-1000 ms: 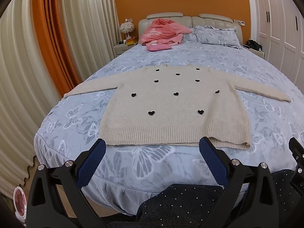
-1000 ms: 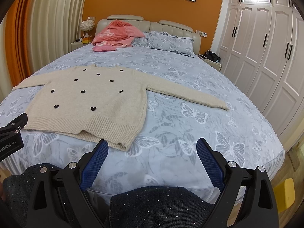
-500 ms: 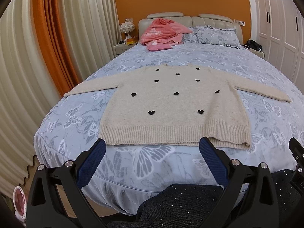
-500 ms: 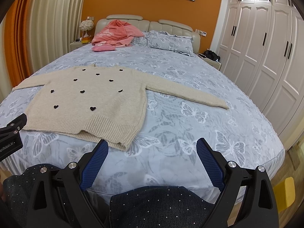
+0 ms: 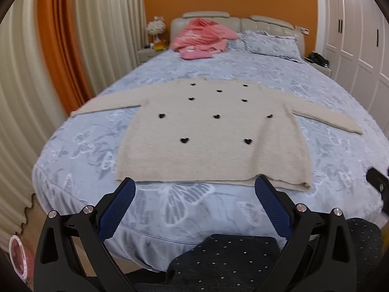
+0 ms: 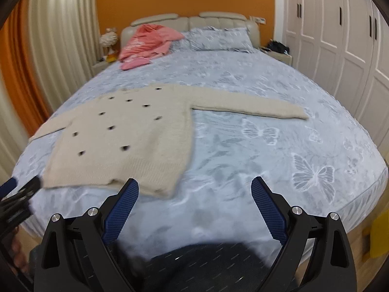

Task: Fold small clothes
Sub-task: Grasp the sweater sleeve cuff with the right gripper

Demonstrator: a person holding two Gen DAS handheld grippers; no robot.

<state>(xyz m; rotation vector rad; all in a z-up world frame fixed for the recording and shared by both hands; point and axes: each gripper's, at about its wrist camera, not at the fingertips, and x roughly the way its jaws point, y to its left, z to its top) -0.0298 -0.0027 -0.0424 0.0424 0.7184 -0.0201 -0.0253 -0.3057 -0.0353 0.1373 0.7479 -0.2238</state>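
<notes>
Two wide-open hand-held grippers [image 5: 194, 187] [image 6: 194, 187], empty

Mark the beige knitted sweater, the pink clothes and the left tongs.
Beige knitted sweater [image 5: 214, 131]: left wrist view, chest.
Pink clothes pile [image 5: 203, 36]: left wrist view, middle.
Left tongs [image 5: 194, 187]: left wrist view, between fingertips.

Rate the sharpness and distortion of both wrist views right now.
Left wrist view: mildly soft; the hearts on the beige sweater stay readable, and the curtains bow from fisheye. Right wrist view: clearly motion-blurred, hearts smeared, bedspread print streaked; the open right gripper stays crisp, wardrobe doors curve.
</notes>
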